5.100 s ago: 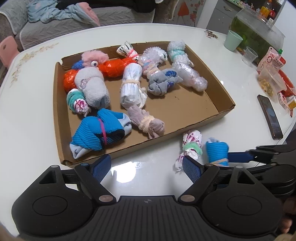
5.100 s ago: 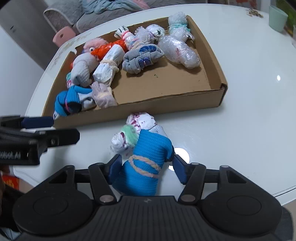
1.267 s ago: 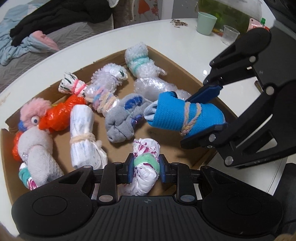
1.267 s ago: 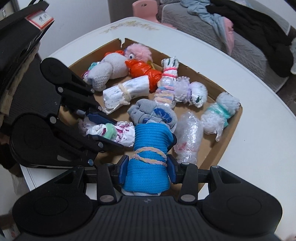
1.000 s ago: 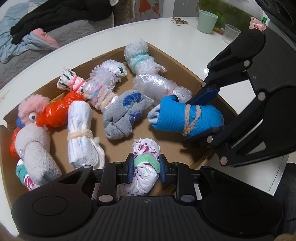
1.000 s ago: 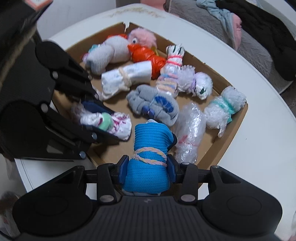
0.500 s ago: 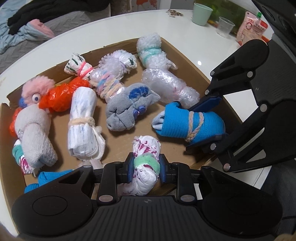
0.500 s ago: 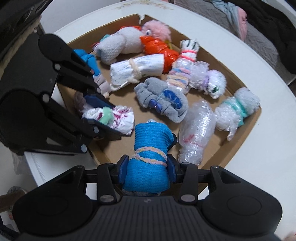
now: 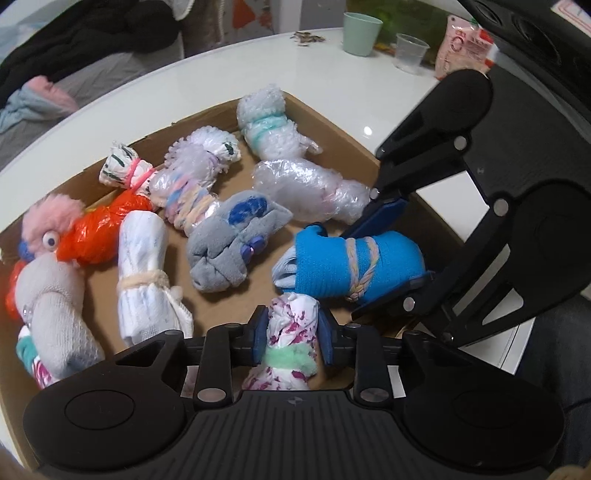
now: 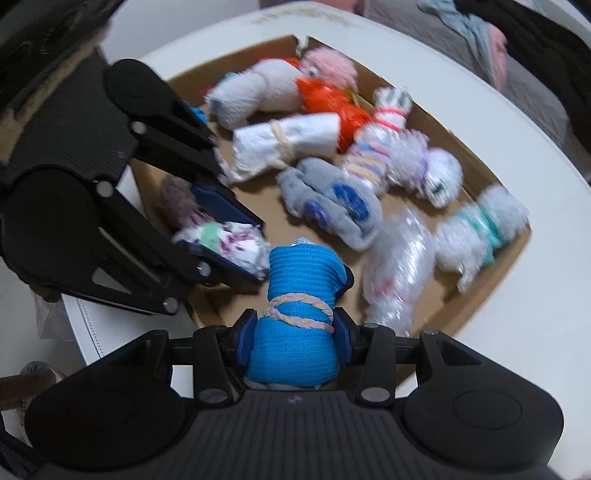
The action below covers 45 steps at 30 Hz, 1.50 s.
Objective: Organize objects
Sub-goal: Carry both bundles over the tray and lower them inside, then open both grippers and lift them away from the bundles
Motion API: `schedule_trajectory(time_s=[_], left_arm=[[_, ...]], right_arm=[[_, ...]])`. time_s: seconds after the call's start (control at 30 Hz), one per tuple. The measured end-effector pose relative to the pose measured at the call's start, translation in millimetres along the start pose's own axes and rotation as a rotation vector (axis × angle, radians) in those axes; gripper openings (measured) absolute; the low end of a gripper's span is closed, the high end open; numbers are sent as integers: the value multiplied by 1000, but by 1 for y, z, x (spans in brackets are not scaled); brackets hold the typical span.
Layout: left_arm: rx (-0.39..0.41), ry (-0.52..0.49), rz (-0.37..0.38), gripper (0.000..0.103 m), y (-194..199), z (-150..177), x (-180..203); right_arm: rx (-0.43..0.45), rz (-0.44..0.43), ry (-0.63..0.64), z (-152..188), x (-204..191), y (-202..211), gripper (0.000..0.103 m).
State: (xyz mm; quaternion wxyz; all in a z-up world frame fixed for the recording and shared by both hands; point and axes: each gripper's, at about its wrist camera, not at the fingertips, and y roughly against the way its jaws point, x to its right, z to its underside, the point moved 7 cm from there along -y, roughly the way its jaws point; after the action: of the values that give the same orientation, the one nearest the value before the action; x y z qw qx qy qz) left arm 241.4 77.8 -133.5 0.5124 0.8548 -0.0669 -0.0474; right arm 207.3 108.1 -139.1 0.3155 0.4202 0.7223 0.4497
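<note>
My left gripper is shut on a white sock roll with magenta specks and a green band, held over the near edge of the cardboard tray. My right gripper is shut on a bright blue sock roll tied with a pastel cord, also over the tray's near part. The blue roll shows in the left wrist view, just right of and touching the white roll. The white roll shows in the right wrist view. The tray holds several other bundles.
In the tray lie a grey sock bundle, a white roll, an orange bundle, bubble-wrap bundles and a pale grey plush. A green cup and clear cup stand far right on the white table.
Both grippers have moved lower and closer over the tray, each still holding its roll. The two rolls have come together and the right wrist view is blurred by motion.
</note>
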Motion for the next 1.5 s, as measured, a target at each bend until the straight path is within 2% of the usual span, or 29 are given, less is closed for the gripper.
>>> schedule_trajectory(time_s=[0.17,0.4,0.43,0.5,0.57,0.67,0.87,0.9,1.03,1.07,1.2,1.27,1.4,1.5], left_arm=[[28,7,12,38,3,5,-6],[61,28,32,43,-1,3,-8],[61,26,31,46,-1,2,-7],[65,19,19,69,0,0,-5],[65,23,-6,76,10,7,6],[69,44,10,80,14,5,0],[76,43,-4,86,29,7,2],[69,52,-17,86,32,8,3],[54,130,-98,91,49,14,0],[49,159,-107,95,54,16,-2],[56,283,-166,103,76,18,-15],[66,339,-197,103,88,21,-22],[76,388,-267,103,107,27,-33],[121,424,-322,103,122,34,-42]], right_arm=[[30,-28,47,-1,-3,-6,41],[86,-64,122,-5,-2,-4,48],[88,-64,127,-4,-4,-2,48],[99,-67,131,-7,-4,1,52],[118,-67,131,-10,-5,3,56],[112,-59,126,-10,-5,0,60],[125,-40,107,-2,-7,10,62],[132,-28,98,-1,-7,12,67],[191,22,4,5,-9,31,73],[211,37,-32,6,-9,35,74],[262,114,-185,5,-13,49,93],[277,153,-247,5,-17,55,94],[278,193,-338,3,-27,58,98],[273,235,-411,-2,-30,56,100]])
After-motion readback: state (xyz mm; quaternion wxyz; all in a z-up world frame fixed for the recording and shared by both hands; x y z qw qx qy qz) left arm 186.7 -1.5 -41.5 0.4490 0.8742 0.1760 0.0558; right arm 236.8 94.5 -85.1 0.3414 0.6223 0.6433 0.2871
